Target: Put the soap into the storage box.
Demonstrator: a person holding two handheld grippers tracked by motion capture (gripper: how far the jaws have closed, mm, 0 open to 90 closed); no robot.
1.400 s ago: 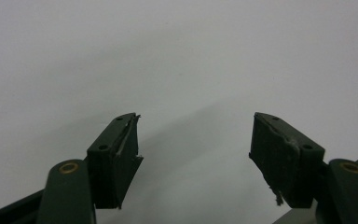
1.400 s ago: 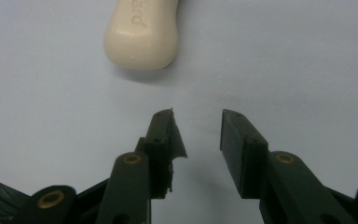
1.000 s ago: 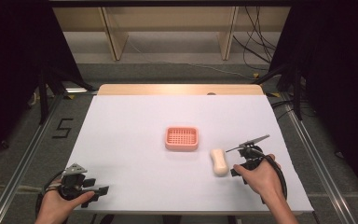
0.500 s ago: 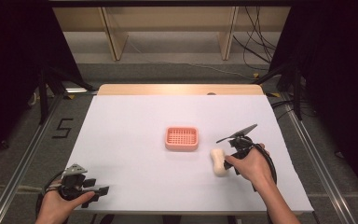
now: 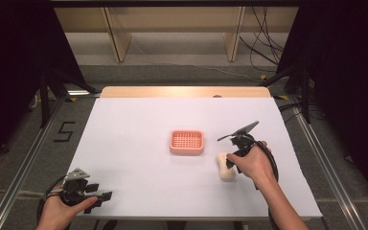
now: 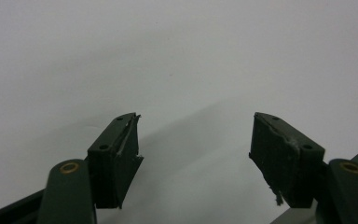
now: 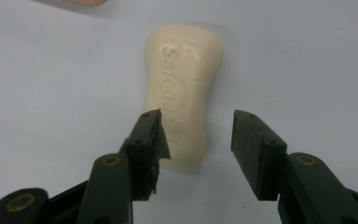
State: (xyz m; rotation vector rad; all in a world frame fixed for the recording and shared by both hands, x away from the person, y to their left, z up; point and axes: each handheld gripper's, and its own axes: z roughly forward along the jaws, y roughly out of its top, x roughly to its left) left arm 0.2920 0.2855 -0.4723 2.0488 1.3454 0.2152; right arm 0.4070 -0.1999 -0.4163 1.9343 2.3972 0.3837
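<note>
Right gripper view: right gripper (image 7: pixel 198 135), 2 jaws spread; soap bar (image 7: pixel 182 88) just ahead, long axis along jaws, offset toward left finger (image 7: pixel 147 140).

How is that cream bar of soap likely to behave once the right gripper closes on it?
The soap looks like a solid moulded bar with embossed lettering, so it is probably stiff, not floppy. Its smooth, rounded, waisted sides may let it slip or twist between the open jaws of the right gripper. Lying flat on the table, it seems unlikely to roll.
</note>
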